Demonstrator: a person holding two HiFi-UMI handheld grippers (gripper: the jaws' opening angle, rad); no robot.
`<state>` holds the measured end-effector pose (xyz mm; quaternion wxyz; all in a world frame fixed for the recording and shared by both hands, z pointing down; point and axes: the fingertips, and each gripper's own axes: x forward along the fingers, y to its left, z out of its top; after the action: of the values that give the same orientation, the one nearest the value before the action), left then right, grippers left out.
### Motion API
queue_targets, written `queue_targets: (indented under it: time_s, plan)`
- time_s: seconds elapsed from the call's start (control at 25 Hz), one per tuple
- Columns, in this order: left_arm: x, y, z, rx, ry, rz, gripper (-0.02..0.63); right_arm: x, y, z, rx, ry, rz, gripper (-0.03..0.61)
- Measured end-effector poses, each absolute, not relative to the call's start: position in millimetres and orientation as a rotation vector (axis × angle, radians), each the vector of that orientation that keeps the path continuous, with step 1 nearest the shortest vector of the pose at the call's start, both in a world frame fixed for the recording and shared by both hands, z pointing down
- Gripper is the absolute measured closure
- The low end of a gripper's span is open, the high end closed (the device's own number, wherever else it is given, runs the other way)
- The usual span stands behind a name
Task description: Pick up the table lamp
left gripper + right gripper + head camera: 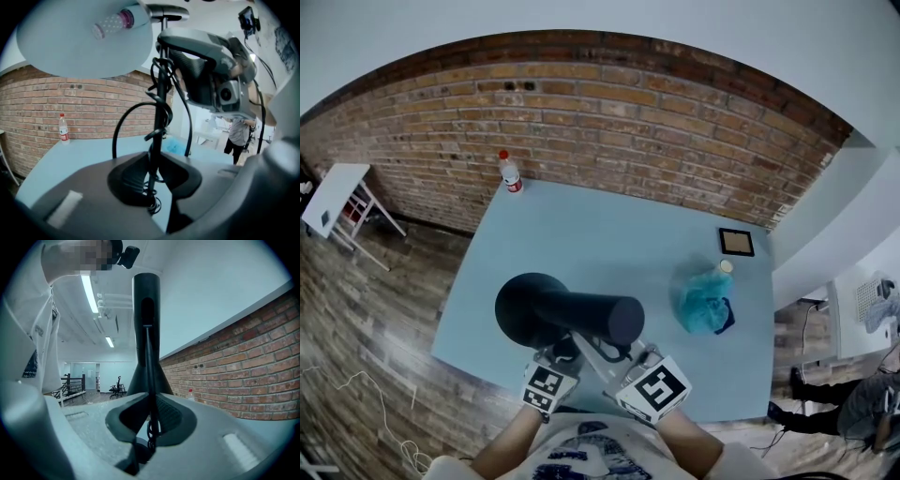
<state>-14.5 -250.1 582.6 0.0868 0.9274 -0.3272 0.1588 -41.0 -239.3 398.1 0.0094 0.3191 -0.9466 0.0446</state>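
Black table lamp (572, 317) hangs over the near edge of the light-blue table (581, 234), carried by both grippers. The left gripper (152, 180) and the right gripper (150, 420) each pinch its thin, cable-wound stem (159, 112). A blue bag (705, 302) lies near the right edge, and a bottle (510, 172) stands at the far left corner by the brick wall (656, 131).

I'm counting one table lamp (581, 317), one red-capped water bottle (511, 172), one blue plastic bag (705, 302), one square framed tile (736, 242), one desk (600, 239), and two tongs: left tongs (562, 352), right tongs (624, 354).
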Motion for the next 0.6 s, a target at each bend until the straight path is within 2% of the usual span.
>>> queue_targets:
  time_s: [0.6]
  plan:
    - [-14,-256,558,2.791,-0.966,0.475,0.549,-40,-241,373,1.011,-2.979,0.103,0.541]
